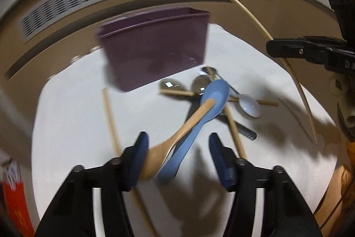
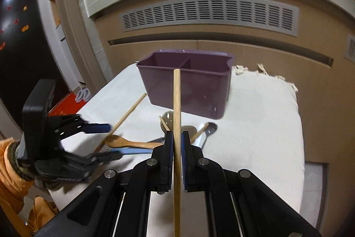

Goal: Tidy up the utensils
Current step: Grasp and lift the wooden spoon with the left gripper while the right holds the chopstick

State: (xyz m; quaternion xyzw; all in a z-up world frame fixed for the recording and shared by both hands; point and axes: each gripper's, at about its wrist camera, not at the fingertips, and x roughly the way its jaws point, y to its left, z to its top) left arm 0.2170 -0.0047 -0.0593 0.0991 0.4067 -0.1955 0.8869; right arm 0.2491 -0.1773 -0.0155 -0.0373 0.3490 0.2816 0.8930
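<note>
Right gripper (image 2: 177, 146) clamped on chopstick (image 2: 176, 103), caddy (image 2: 188, 81) ahead on cloth (image 2: 255, 126). Left gripper (image 1: 178, 161) jaws apart around wooden spoon (image 1: 177, 134), blue spoon (image 1: 208, 108). Tip chopstick upright over one compartment before releasing.

Only legible marking: pale raised letters "DA", cut off by the picture edge, on the black body of the right gripper (image 1: 288, 49) at about three o'clock in the left wrist view. Elsewhere nothing readable; fridge magnets too blurred.
</note>
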